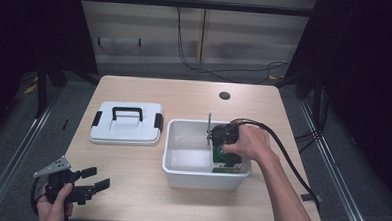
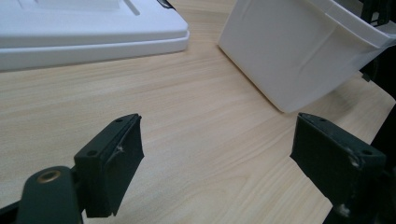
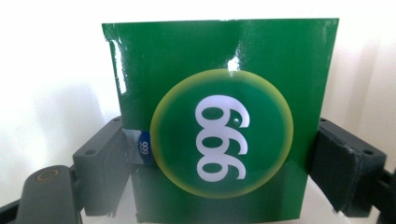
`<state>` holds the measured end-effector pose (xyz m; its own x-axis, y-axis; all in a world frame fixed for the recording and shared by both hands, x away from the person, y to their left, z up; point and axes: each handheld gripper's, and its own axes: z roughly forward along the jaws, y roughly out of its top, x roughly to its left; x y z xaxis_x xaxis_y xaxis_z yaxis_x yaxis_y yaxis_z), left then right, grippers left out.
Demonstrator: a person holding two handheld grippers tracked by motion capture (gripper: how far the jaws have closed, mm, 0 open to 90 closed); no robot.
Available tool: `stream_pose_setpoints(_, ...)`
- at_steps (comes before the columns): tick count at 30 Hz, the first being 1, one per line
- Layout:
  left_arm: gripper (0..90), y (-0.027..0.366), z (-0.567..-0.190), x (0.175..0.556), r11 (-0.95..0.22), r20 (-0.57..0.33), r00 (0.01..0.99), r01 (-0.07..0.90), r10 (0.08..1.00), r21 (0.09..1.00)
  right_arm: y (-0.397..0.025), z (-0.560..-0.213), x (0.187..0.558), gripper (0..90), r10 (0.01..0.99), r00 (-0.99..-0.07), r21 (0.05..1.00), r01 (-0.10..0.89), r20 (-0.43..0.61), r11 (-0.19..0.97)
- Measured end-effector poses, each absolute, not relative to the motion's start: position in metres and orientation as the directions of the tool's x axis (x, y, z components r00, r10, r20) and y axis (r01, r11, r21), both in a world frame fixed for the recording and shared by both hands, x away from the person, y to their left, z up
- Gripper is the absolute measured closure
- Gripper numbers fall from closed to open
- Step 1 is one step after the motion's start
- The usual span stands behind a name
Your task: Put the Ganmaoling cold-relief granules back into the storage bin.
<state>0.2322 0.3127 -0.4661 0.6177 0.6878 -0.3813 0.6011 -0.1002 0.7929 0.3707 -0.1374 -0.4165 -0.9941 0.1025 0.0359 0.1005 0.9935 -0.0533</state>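
A glossy green box [image 3: 219,121] with a yellow-ringed circle and white "999" print stands between the jaws of my right gripper [image 3: 219,163], which press on its two sides. From the high view that green box [image 1: 227,161] sits low in the front right corner of a white plastic bin [image 1: 201,179], and my right gripper [image 1: 226,153] reaches down into the bin with a hand on top. My left gripper [image 1: 97,179] hovers at the table's front left corner, jaws wide apart and empty. The left gripper [image 2: 217,135] faces the bin's outer wall [image 2: 289,51].
A white lid [image 1: 127,123] with a black handle and black side clips lies flat left of the bin; the lid [image 2: 84,32] also lies ahead of the left gripper. A round cable hole [image 1: 224,95] sits near the table's far edge. A black cable [image 1: 282,154] trails from the right gripper.
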Motion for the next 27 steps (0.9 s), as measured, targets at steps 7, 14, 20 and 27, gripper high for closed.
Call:
stream_pose_setpoints(7, 16.3, 0.313, -0.466, 0.232, -0.101, -0.382, 0.618, 0.601, 0.687, 0.793, -0.137, -0.417, 0.37, 13.2, 0.114, -0.993, -0.061, 0.111, 0.034, 0.992)
stream_pose_setpoints(14, 16.3, 0.312, -0.466, 0.232, -0.096, -0.385, 0.616, 0.602, 0.687, 0.793, -0.137, -0.418, 0.37, 12.4, 0.111, -0.993, -0.063, 0.109, 0.039, 0.992)
stream_pose_setpoints(20, 16.4, 0.313, -0.466, 0.232, -0.094, -0.386, 0.614, 0.603, 0.688, 0.792, -0.141, -0.418, 0.368, 10.8, 0.105, -0.994, -0.019, 0.104, 0.036, 0.994)
stream_pose_setpoints(27, 16.3, 0.313, -0.466, 0.232, -0.101, -0.383, 0.618, 0.603, 0.687, 0.791, -0.146, -0.412, 0.367, 9.5, 0.125, -0.992, 0.052, 0.127, 0.032, 0.991)
